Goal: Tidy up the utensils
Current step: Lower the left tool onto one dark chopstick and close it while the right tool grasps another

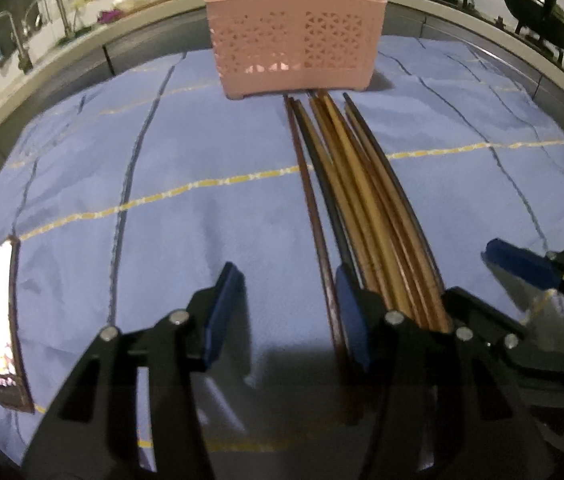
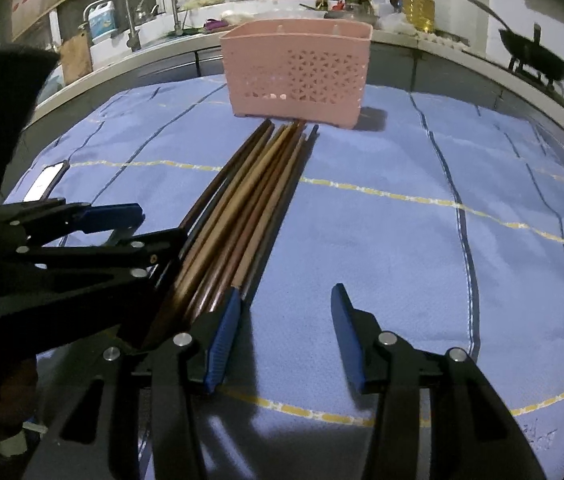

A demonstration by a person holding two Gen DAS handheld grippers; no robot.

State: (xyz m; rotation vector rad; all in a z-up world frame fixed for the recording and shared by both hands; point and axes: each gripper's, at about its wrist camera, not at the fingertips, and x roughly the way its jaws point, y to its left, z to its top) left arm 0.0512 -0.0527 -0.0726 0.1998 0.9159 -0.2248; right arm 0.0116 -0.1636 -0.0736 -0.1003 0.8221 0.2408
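Step in hand: the loose chopsticks (image 1: 362, 208) are being squared into one bundle between the two grippers, judged from how they are flanked on both sides.
Chopsticks: laid flat on the blue cloth (image 1: 161, 160), tips just in front of the pink perforated holder (image 1: 298, 36), none inside it yet.
Left gripper (image 1: 290, 308): jaws apart, nothing between them; its right finger is set against the bundle's left edge.
Right gripper (image 2: 286, 332): jaws apart, only bare cloth between them; its left finger is pressed to the bundle's right edge.
Next move: a jaw must be brought around the bundle's near ends and closed before anything can be lifted toward the holder.
Phone (image 1: 3, 320): lying well left, clear of the work.
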